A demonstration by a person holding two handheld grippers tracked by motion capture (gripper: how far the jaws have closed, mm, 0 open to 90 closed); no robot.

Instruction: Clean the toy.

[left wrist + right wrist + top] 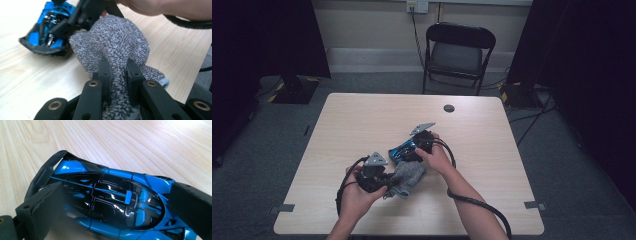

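Left gripper (117, 75) jaws pinch grey sock (117, 37) | right gripper (117, 202) jaws clamp blue toy car (110, 202)

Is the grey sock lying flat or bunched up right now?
Bunched up: the grey sock rises in a rumpled mound, a fold of it pinched in the left gripper.

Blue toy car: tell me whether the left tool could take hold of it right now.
Probably not: the left tool is already shut on the grey cloth, and the right tool sits astride the blue toy car.
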